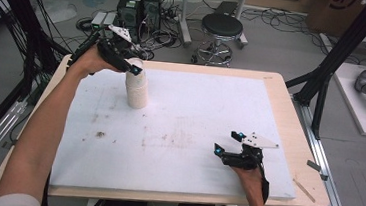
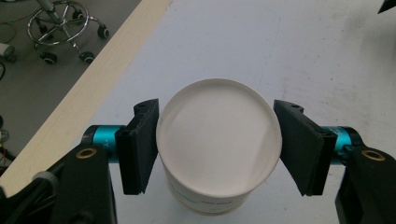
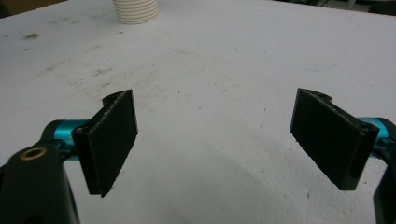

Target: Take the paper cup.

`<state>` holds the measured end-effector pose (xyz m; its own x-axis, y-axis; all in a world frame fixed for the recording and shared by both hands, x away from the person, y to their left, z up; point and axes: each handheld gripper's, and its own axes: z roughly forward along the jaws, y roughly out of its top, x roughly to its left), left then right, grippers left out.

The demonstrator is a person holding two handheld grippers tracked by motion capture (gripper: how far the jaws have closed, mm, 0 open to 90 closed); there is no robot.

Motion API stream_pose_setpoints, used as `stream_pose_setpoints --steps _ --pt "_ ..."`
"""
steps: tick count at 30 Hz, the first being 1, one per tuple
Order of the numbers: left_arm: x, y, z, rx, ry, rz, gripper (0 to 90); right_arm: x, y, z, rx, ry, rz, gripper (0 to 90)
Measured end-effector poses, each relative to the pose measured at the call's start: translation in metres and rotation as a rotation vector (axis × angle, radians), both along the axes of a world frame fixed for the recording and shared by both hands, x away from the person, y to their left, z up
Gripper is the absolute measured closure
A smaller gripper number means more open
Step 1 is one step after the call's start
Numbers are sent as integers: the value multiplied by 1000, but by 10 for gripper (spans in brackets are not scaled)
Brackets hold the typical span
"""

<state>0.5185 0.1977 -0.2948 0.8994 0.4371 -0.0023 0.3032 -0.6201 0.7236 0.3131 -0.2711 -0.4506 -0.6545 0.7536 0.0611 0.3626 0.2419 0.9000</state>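
A stack of white ribbed paper cups (image 1: 136, 88) is seen standing upright on the white foam-covered worktop (image 1: 178, 132), towards its far left part; the left claw (image 1: 133, 66) is held at the top of the stack, reached in from the left by the person's left hand (image 1: 90, 59). In the left gripper view the round white mouth of the top cup (image 2: 219, 135) is framed between the two black pads (image 2: 139, 147); the left pad appears to be touching the rim, while the right pad is set just beside it, so whether the cup is actually pinched cannot be told. The lower cups are hidden beneath the top one in that view, and faint print on the cup wall is too small to be read.

The right claw (image 1: 228, 143) is held low near the front right part of the worktop, well apart from the stack; its jaws are spread wide with bare worktop between them, as is shown in the right gripper view (image 3: 215, 144). There, the ribbed base of the stack (image 3: 136, 11) is cut off by the top edge; its height is given by the high view.

Beyond the worktop's far edge a black round stool (image 1: 221, 28) is seen on the floor; its chrome castor base (image 2: 63, 28) is caught in the left gripper view.
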Motion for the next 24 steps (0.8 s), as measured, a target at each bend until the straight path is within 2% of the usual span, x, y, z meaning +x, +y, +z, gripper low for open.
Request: stream_pose_setpoints --steps 6,8,9,16,20,21,24 --pt "-1 1 1 1 -4 6 344 0 0 0 -3 -1 0 151" --pt "-2 2 3 -7 -7 7 345 0 0 0 -2 0 0 151" --pt "-3 3 5 -27 -15 13 344 0 0 0 -3 0 0 151" --pt "-6 8 16 -51 -37 24 351 0 0 0 -4 2 -1 151" --pt "-10 10 31 -66 -63 31 359 0 0 0 -4 2 0 151" --pt "-12 12 40 -73 -73 36 360 0 1 0 -4 2 -1 151" --pt "-17 16 55 -88 -100 45 362 0 1 0 -4 0 -2 151"
